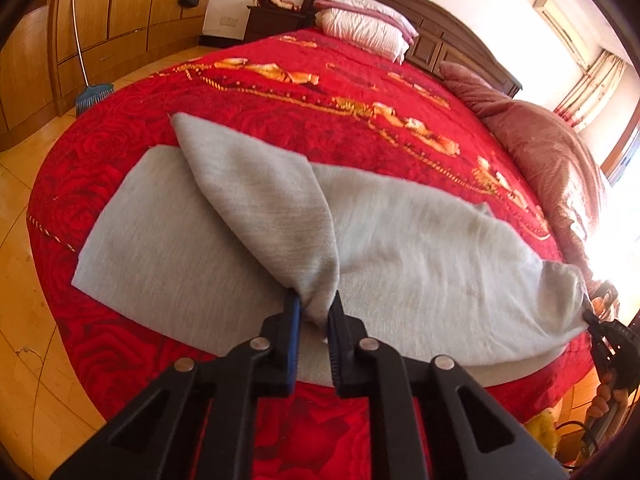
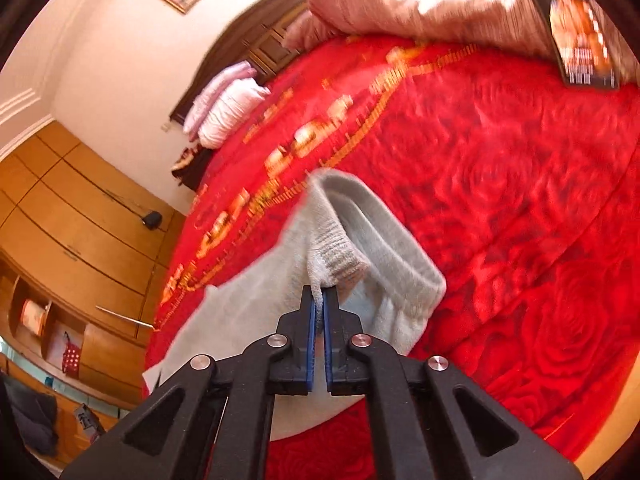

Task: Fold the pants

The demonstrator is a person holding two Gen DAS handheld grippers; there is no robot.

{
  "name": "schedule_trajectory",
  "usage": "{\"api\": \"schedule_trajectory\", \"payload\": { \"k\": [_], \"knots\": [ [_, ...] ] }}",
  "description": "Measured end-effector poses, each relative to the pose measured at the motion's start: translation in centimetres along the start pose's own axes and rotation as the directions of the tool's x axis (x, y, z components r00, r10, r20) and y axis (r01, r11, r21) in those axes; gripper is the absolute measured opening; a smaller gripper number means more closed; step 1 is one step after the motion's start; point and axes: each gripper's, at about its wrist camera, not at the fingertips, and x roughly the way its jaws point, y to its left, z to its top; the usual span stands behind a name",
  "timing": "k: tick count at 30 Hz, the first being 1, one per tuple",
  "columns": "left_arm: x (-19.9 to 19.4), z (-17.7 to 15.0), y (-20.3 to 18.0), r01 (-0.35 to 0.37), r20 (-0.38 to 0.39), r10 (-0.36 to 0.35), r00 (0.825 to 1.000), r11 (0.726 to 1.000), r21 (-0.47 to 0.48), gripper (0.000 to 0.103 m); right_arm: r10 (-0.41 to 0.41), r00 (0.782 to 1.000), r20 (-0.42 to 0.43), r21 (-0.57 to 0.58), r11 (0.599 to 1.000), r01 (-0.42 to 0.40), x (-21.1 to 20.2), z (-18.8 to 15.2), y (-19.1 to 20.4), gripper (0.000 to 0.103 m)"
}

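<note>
Light grey pants (image 1: 400,264) lie across the near edge of a red bed (image 1: 320,92). My left gripper (image 1: 314,304) is shut on a bunched fold of the grey leg fabric and lifts it off the lower layer. My right gripper (image 2: 319,298) is shut on the ribbed waistband edge of the pants (image 2: 340,240), held above the red cover (image 2: 500,200). The right gripper also shows at the far right of the left wrist view (image 1: 592,316), at the pants' waist end.
White pillows (image 1: 364,20) and a dark headboard (image 1: 440,28) are at the far end. A pink quilt (image 1: 540,148) lies along the bed's right side. A wooden wardrobe (image 1: 100,20) and a blue broom (image 1: 90,92) stand left on the wood floor.
</note>
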Motion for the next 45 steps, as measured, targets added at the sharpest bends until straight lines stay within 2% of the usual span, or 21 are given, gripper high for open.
{"api": "schedule_trajectory", "payload": {
  "k": [2,5,8,11,12,14,16,20,25,27,31,35,37,40,43,45],
  "knots": [
    [-0.8,0.0,0.0,0.011,0.008,-0.011,1.0,1.0,0.003,0.011,-0.01,1.0,0.026,-0.037,0.999,0.011,-1.2,0.3,0.8,0.004],
    [-1.5,-0.3,-0.2,0.007,0.01,-0.008,1.0,1.0,0.027,0.011,-0.06,0.998,0.013,-0.082,0.995,0.06,-1.5,-0.1,1.5,0.004],
    [-1.0,-0.9,-0.1,0.003,-0.02,-0.002,1.0,0.999,0.032,0.011,-0.141,0.989,-0.034,-0.117,0.984,0.136,-0.2,-1.1,0.7,0.005],
    [0.6,-1.4,0.1,-0.011,-0.069,0.012,0.998,1.0,0.025,0.012,-0.208,0.972,-0.105,-0.109,0.974,0.197,1.4,-1.9,-1.0,0.013],
    [0.9,-1.6,0.3,-0.013,-0.078,0.014,0.997,1.0,0.018,0.012,-0.21,0.971,-0.116,-0.093,0.975,0.2,1.6,-2.0,-1.6,0.015],
    [1.5,-1.8,0.7,-0.006,-0.092,0.006,0.996,1.0,-0.006,0.013,-0.193,0.972,-0.132,-0.038,0.981,0.19,1.3,-2.1,-2.6,0.028],
    [1.7,-2.1,1.0,0.003,-0.097,-0.005,0.995,1.0,-0.023,0.014,-0.159,0.979,-0.125,0.003,0.987,0.161,0.8,-2.0,-3.2,0.03],
    [1.9,-2.4,1.2,0.005,-0.098,-0.008,0.995,0.999,-0.033,0.015,-0.112,0.988,-0.107,0.067,0.991,0.119,0.0,-1.3,-4.1,0.03],
    [2.0,-2.7,1.1,-0.002,-0.103,-0.001,0.995,1.0,-0.027,0.015,-0.101,0.988,-0.115,0.064,0.992,0.109,1.2,-0.7,-4.1,0.029],
    [1.9,-2.7,1.1,-0.002,-0.105,0.0,0.995,1.0,-0.026,0.015,-0.104,0.989,-0.109,0.061,0.992,0.111,1.4,-0.5,-3.9,0.017],
    [1.8,-2.7,1.0,-0.01,-0.102,0.01,0.995,1.0,-0.009,0.015,-0.17,0.984,-0.053,-0.043,0.985,0.168,0.4,-0.6,-2.2,0.014],
    [2.0,-3.0,0.7,-0.03,-0.103,0.031,0.994,0.999,0.018,0.015,-0.274,0.955,-0.111,-0.125,0.958,0.26,2.1,-1.3,-2.6,0.014],
    [2.2,-3.0,0.6,-0.033,-0.105,0.036,0.994,0.999,0.022,0.015,-0.296,0.945,-0.136,-0.151,0.949,0.276,3.1,-1.8,-3.2,0.015],
    [2.0,-3.0,0.7,-0.024,-0.108,0.026,0.994,1.0,0.018,0.015,-0.304,0.943,-0.132,-0.177,0.944,0.279,2.9,-1.6,-2.9,0.015],
    [1.3,-2.7,1.1,-0.006,-0.1,0.007,0.995,1.0,0.007,0.017,-0.343,0.933,-0.109,-0.22,0.924,0.314,1.9,-1.4,-2.0,0.026],
    [0.4,-2.6,1.4,0.007,-0.086,-0.007,0.996,1.0,0.0,0.02,-0.359,0.93,-0.076,-0.248,0.91,0.331,0.8,-1.5,-1.2,0.027]
  ]
}}
